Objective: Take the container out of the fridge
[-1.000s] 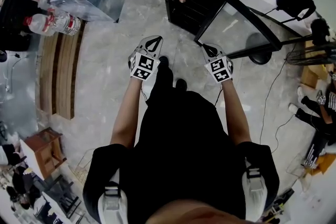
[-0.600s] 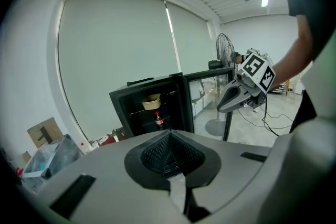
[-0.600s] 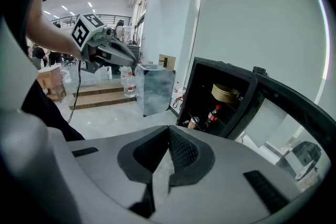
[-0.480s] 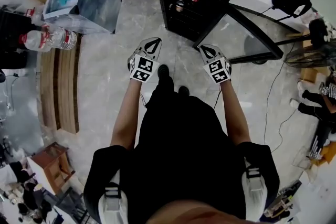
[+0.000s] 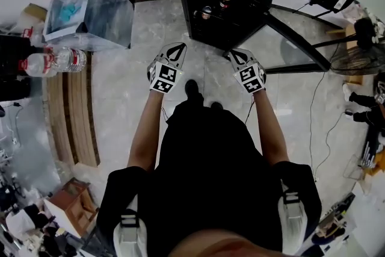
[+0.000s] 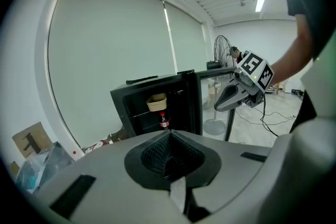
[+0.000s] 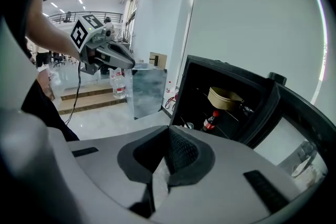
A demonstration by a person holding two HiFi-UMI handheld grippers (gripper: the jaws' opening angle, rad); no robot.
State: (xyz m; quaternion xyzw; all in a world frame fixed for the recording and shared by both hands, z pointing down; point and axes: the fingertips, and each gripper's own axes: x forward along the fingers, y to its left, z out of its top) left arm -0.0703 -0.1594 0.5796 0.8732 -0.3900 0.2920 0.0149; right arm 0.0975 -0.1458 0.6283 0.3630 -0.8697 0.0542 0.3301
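One beige round container sits on the upper shelf of the small black fridge, untouched, with a red-capped dark cola bottle one shelf down at its 7 o'clock. The glass fridge door stands swung wide open, out toward 4 o'clock from the cabinet in the head view, so the way in is clear.

And the person is walking in! Over the last second the fridge has slid down the head view and grown larger, and it now sits at 12 to 1 o'clock just ahead of both hands. The clear plastic storage box and the big water bottle have drifted off toward 10 o'clock.

Both tools are carried forward side by side. The left gripper has its fingers pinched together on nothing, and in its own view the container shows at 12 o'clock beyond the jaw tips. The right gripper is likewise fully closed and empty, with the container at 1 o'clock of its jaws.

So this is still the approach. The gap has shrunk but neither gripper is at the shelf, and whichever takes the container has to spread its jaws first. The right one looks nearer the opening, though the door edge sits close beside it.
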